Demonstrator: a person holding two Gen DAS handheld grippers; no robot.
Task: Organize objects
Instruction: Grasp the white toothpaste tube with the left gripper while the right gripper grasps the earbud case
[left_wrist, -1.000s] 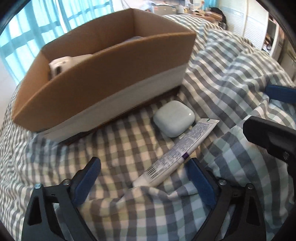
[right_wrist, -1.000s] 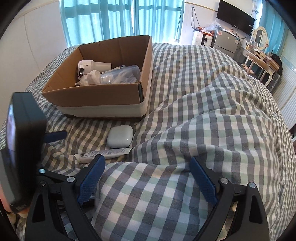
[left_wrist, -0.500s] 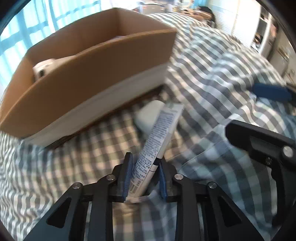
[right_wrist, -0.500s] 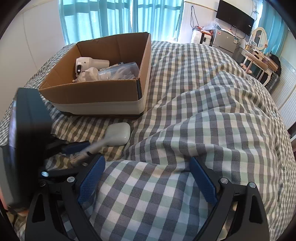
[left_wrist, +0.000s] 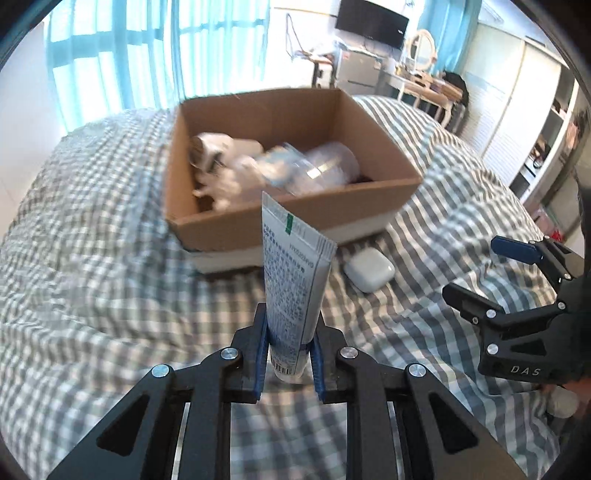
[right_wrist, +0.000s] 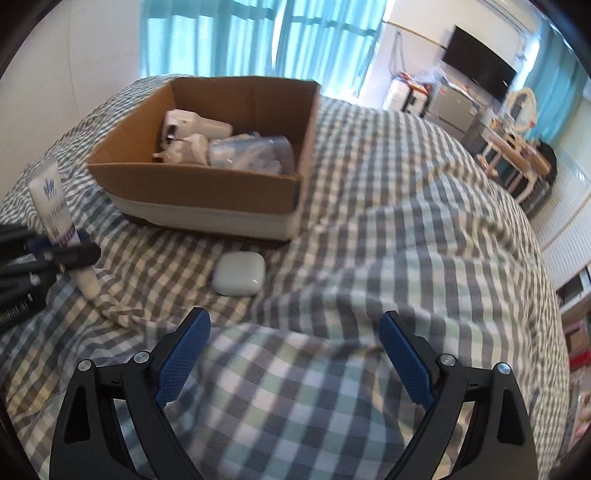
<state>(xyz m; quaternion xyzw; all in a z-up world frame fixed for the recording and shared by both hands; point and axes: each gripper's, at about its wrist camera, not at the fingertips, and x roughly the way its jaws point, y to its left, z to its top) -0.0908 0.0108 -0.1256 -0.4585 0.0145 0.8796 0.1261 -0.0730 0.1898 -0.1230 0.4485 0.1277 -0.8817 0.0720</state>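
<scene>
Clamping a white tube (left_wrist: 293, 291) near its cap end, the left gripper (left_wrist: 288, 354) holds its jaws shut on it, crimped end pointing ahead. Beyond lie a white case (left_wrist: 369, 268) on the checked bed (left_wrist: 92, 295), then the cardboard box (left_wrist: 295, 221). The right gripper (right_wrist: 295, 354) hangs wide open, nothing between its jaws.

tube (left_wrist: 293, 284): white, printed, upright, lifted clear of the bedding before the cardboard box (left_wrist: 291, 225)
earbud case (left_wrist: 369, 269): white, lying just before the box
</scene>
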